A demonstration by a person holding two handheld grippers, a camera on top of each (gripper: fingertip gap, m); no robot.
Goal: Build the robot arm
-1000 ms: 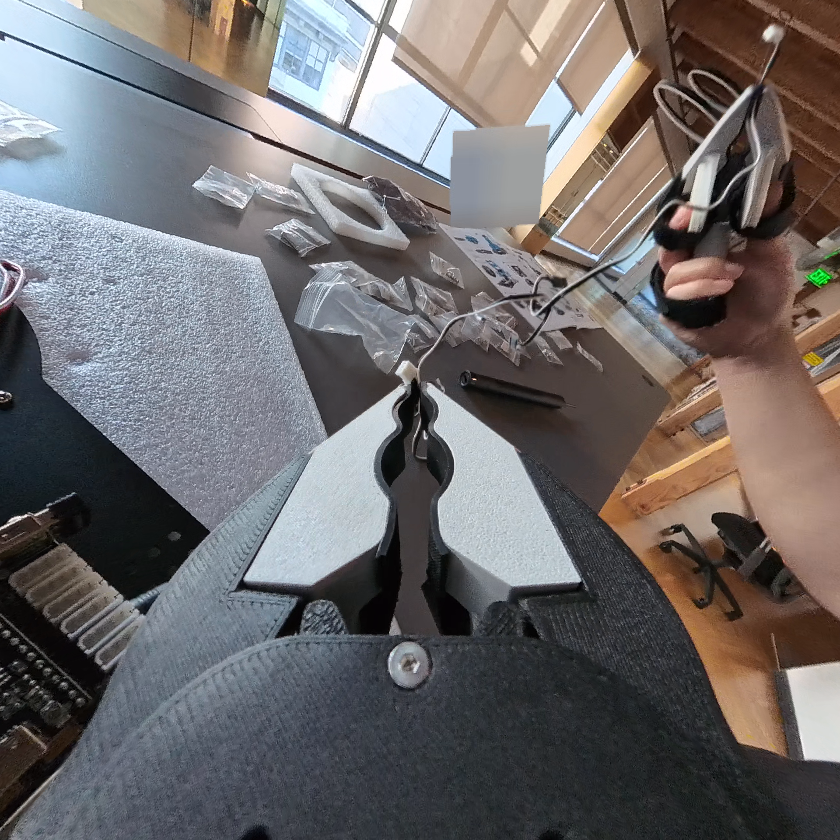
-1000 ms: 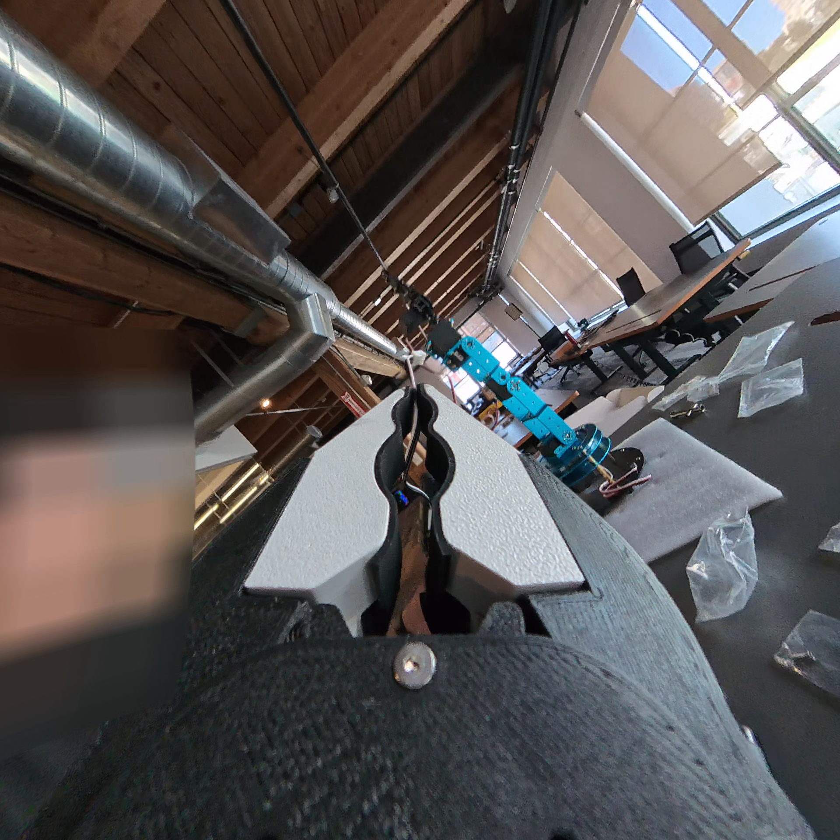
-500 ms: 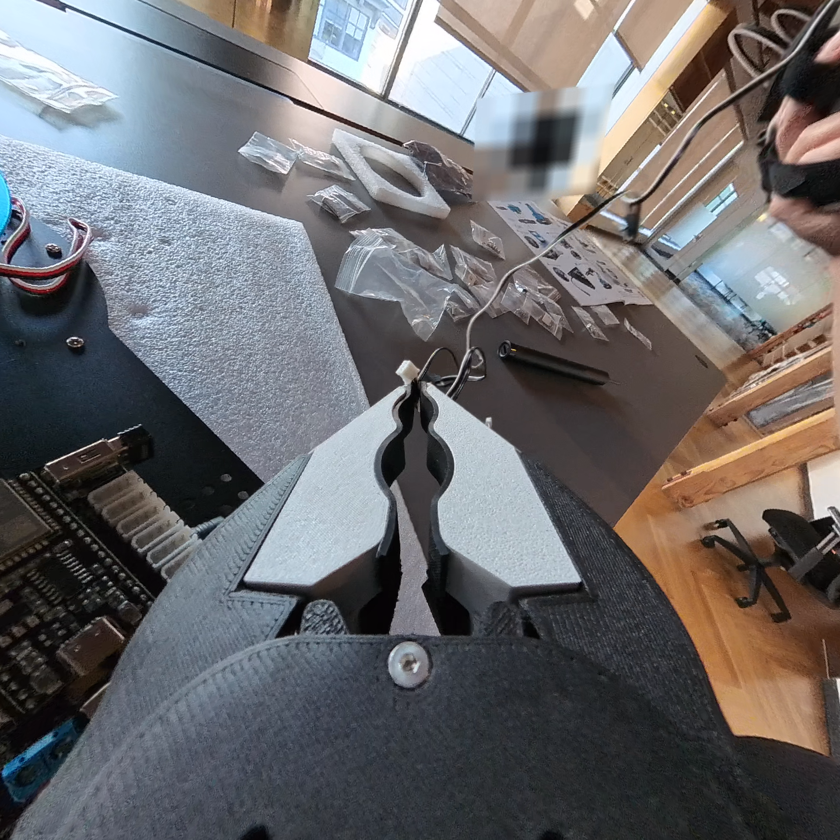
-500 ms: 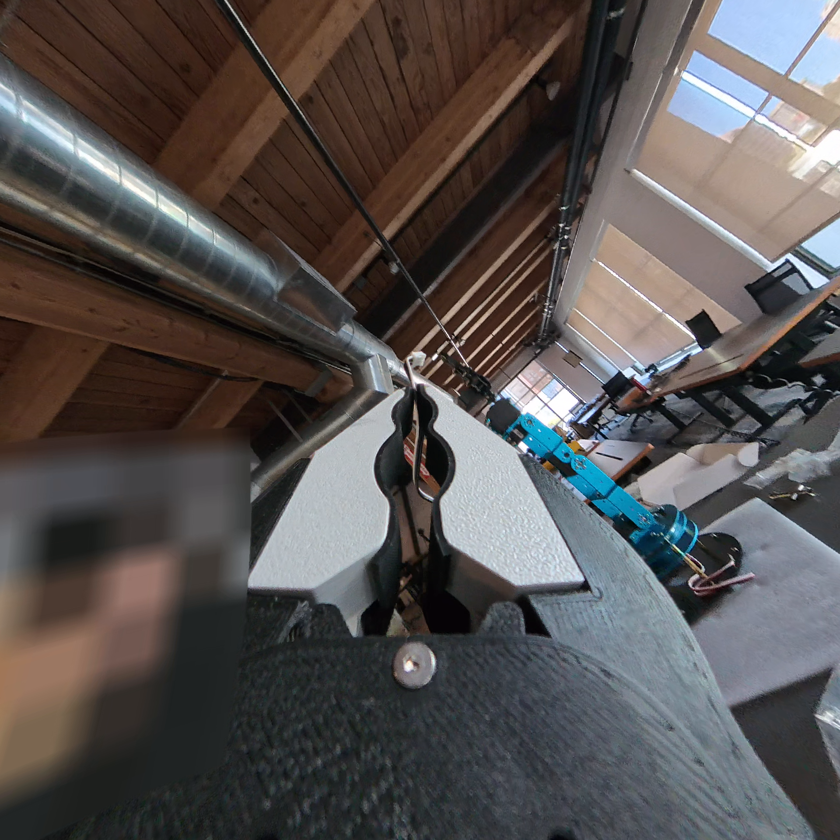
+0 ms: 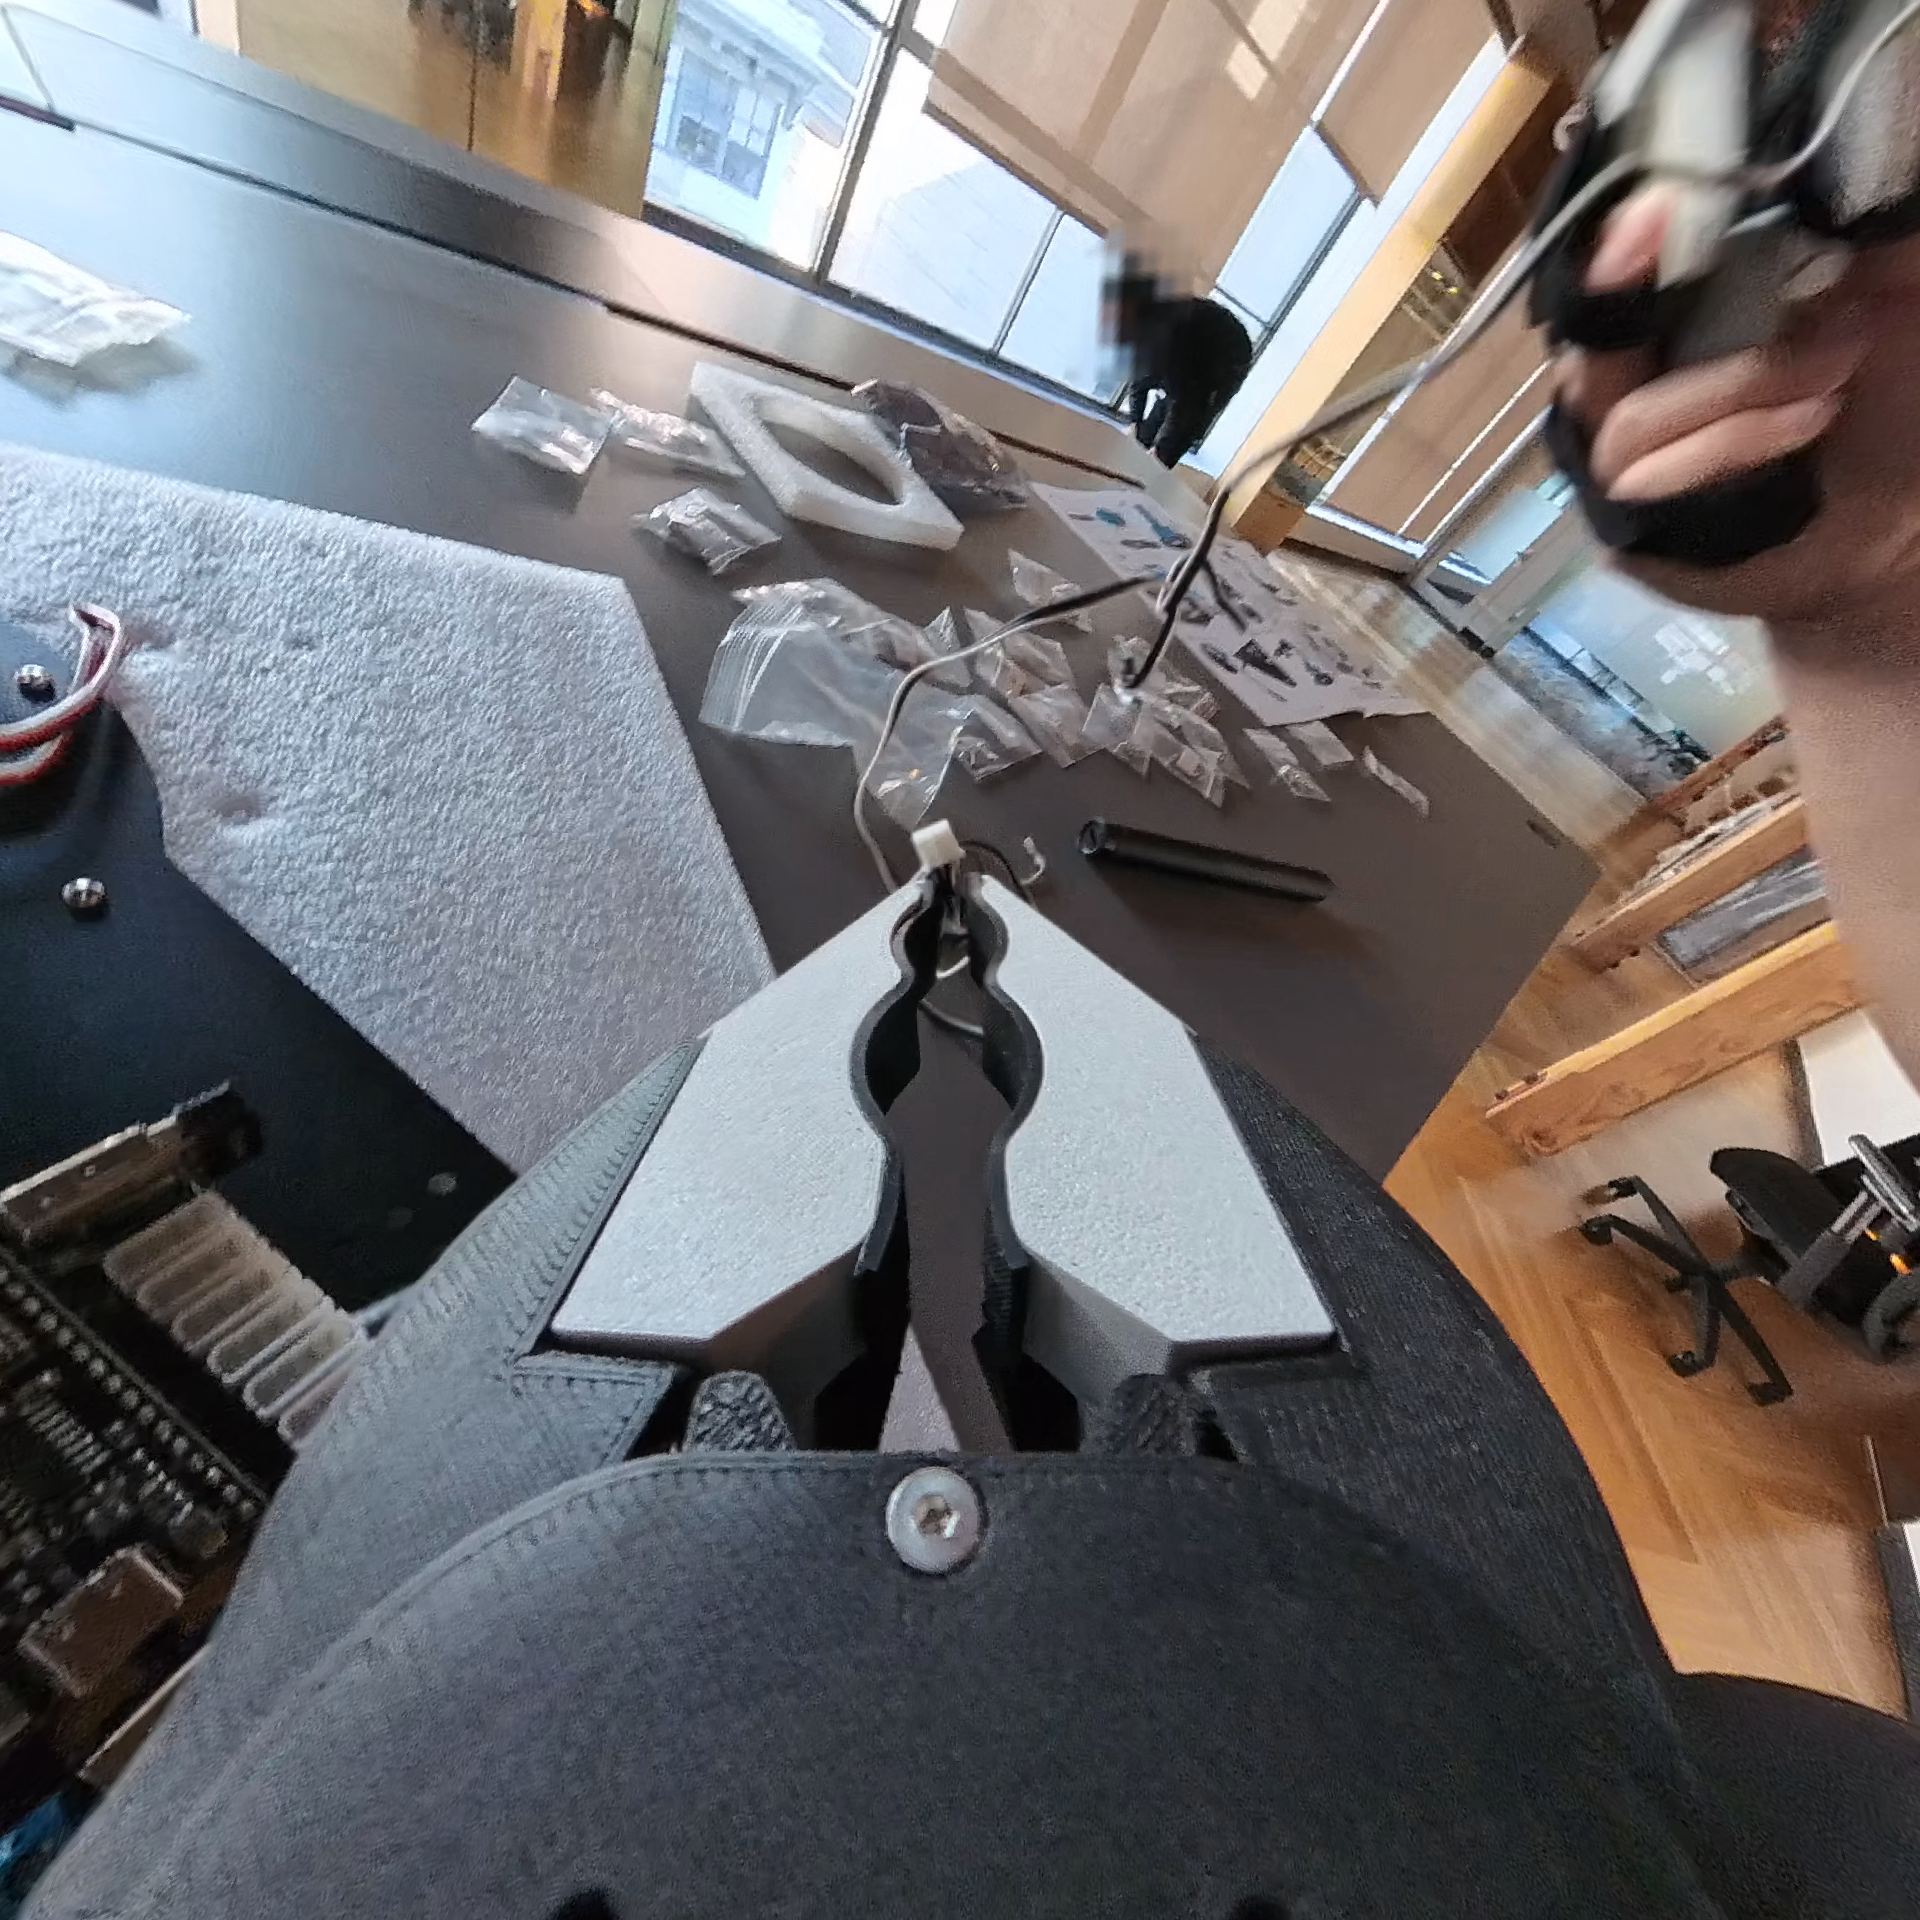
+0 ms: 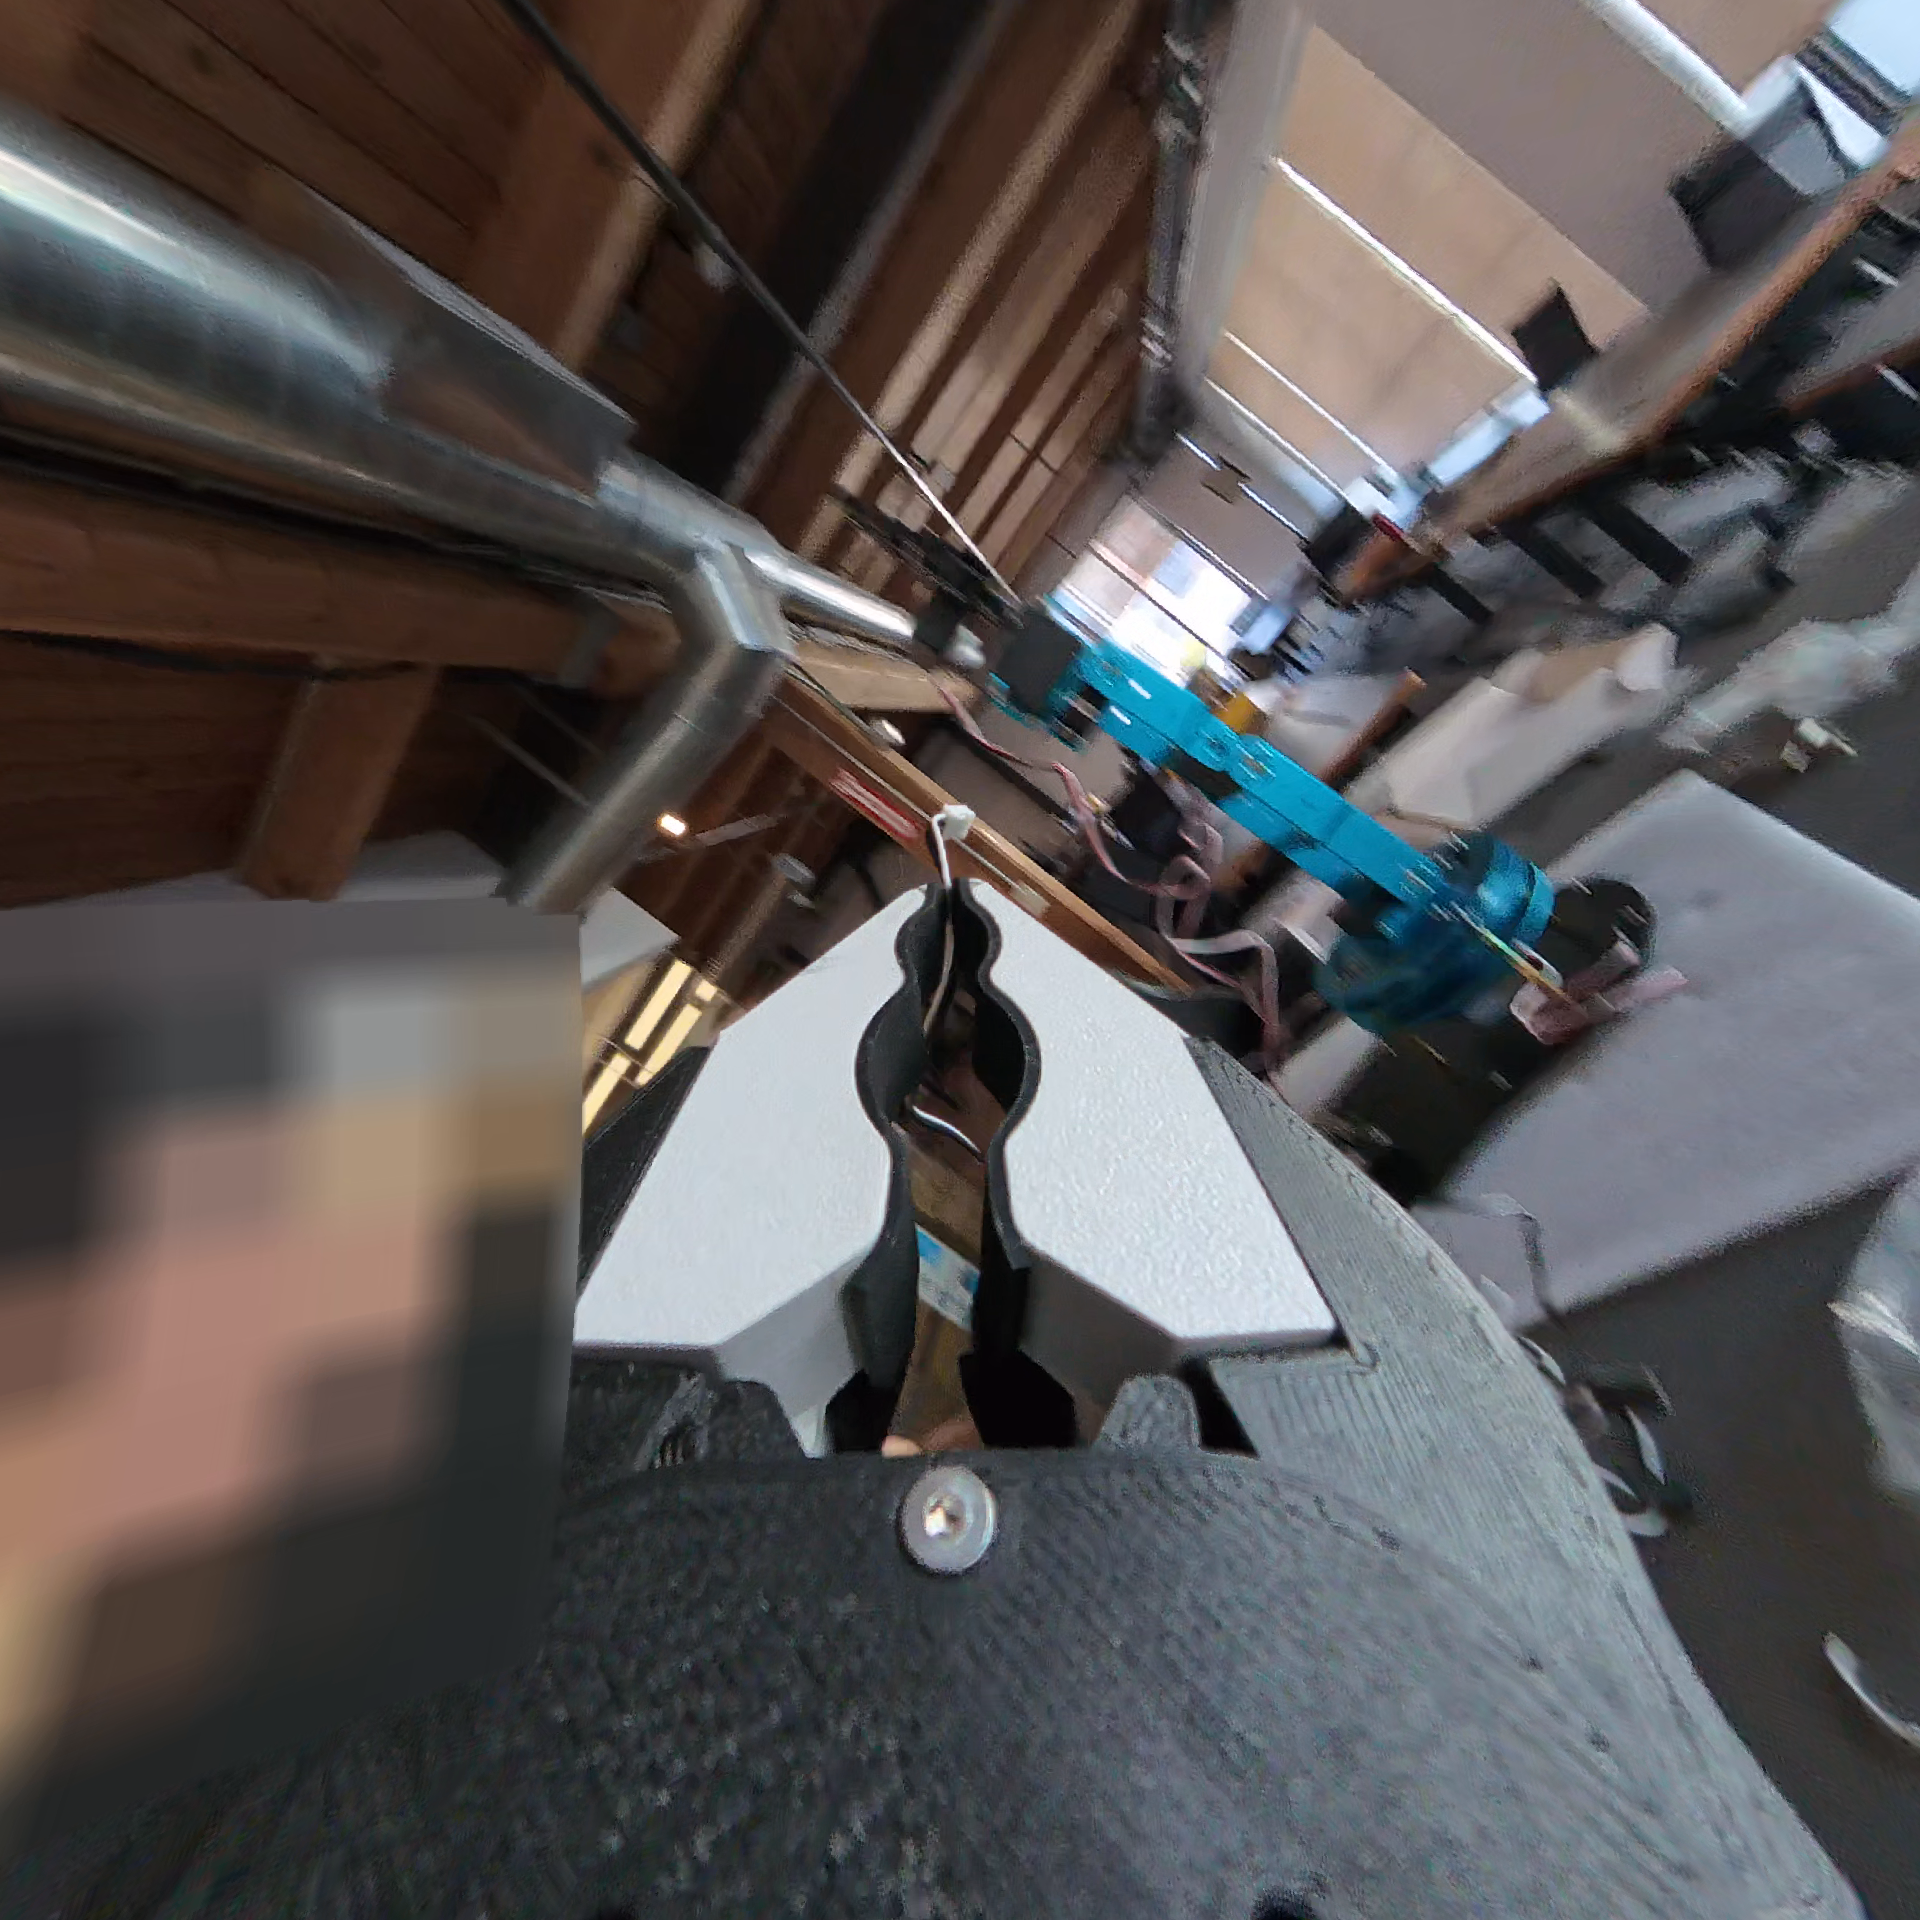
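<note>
My left gripper (image 5: pixel 948 894) is shut on one end of a thin black-and-white cable (image 5: pixel 904 691), with its small white connector (image 5: pixel 932 840) sticking out past the tips. The cable runs up and right to the other gripper (image 5: pixel 1704 156), held high in a person's hand. My right gripper (image 6: pixel 954 894) is shut on the cable's other end, and a small white connector (image 6: pixel 954 826) sticks out above its tips. It is raised and tilted toward the ceiling. A blue robot arm (image 6: pixel 1268 790) stands beyond it on a grey foam sheet (image 6: pixel 1704 997).
On the dark table (image 5: pixel 1299 997) lie a grey foam sheet (image 5: pixel 416 790), a white foam frame (image 5: pixel 821 468), several small plastic bags (image 5: pixel 831 675), a black cylinder (image 5: pixel 1205 873) and printed sheets (image 5: pixel 1278 644). A circuit board (image 5: pixel 94 1392) on a black base sits at left. The table edge drops to wooden floor at right. The grippers' ends are close to 25 centimeters from one another.
The left wrist view has pulled back and tilted, so the board sits lower left. The right gripper has swung down from the ceiling toward the blue arm, blurred by motion. Both stay shut on the cable.
</note>
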